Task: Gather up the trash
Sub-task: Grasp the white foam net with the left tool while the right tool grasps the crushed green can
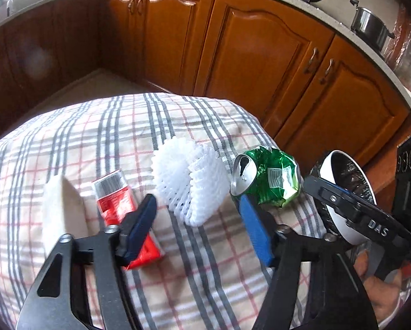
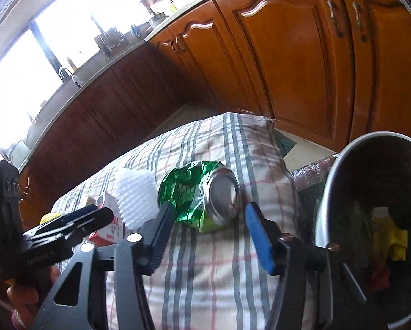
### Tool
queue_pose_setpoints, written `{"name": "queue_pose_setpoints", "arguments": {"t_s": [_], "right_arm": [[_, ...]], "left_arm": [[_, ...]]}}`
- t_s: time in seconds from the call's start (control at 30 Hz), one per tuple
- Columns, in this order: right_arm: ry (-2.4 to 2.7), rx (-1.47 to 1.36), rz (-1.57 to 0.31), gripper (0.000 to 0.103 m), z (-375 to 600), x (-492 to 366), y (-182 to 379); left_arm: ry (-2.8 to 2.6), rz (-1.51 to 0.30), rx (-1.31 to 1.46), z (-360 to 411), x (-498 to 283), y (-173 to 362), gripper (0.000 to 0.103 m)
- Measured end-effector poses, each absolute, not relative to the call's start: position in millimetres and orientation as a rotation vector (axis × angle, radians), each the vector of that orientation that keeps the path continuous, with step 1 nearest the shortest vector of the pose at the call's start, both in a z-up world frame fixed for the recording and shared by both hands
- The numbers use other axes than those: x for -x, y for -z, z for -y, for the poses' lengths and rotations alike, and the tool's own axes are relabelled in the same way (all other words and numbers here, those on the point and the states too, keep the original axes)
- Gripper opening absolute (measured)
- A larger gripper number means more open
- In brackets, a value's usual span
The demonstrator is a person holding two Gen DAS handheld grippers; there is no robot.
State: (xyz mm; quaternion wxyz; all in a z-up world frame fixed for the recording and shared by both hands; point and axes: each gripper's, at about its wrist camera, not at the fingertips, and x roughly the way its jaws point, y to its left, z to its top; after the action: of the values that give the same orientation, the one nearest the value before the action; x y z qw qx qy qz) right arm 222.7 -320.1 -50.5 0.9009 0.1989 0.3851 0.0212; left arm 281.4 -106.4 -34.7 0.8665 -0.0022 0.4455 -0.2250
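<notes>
Presently, right hand-held gripper (image 2: 208,228) stood spread, straddling crushed green can (image 2: 197,195). Left hand-held gripper (image 1: 197,220) spread, empty. Squeeze gently across the can's crumpled middle.

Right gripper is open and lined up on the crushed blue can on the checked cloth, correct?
Not quite: the can is green, not blue, as the right wrist view shows. The rest holds: the right gripper is open, with the crushed can lying ahead between its fingers on the checked cloth.
</notes>
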Motion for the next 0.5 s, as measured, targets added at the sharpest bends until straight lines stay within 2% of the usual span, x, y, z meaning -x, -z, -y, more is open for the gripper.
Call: {"name": "queue_pose_setpoints", "arguments": {"t_s": [0.03, 0.13, 0.17, 0.2, 0.23, 0.27, 0.5], "right_arm": [[-0.045, -0.415, -0.803, 0.041, 321, -227, 53], [-0.042, -0.414, -0.822, 0.035, 321, -238, 59], [-0.042, -0.416, -0.827, 0.030, 321, -241, 62], [-0.041, -0.419, -0.834, 0.022, 322, -243, 64], [-0.042, -0.421, -0.838, 0.014, 322, -244, 66], [-0.050, -0.425, -0.841, 0.012, 322, -245, 68], [-0.070, -0.395, -0.811, 0.010, 316, -228, 57]], "left_arm": [[0.476, -0.941, 0.005, 108, -285, 37, 0.051], [0.490, -0.970, 0.008, 114, -293, 48, 0.035], [0.497, -0.982, 0.012, 115, -296, 52, 0.023], [0.499, -0.988, 0.011, 116, -297, 55, 0.018], [0.502, -0.990, 0.011, 118, -297, 57, 0.018], [0.506, -0.988, 0.013, 118, -296, 58, 0.014], [0.523, -0.931, 0.024, 111, -276, 43, 0.010]]}}
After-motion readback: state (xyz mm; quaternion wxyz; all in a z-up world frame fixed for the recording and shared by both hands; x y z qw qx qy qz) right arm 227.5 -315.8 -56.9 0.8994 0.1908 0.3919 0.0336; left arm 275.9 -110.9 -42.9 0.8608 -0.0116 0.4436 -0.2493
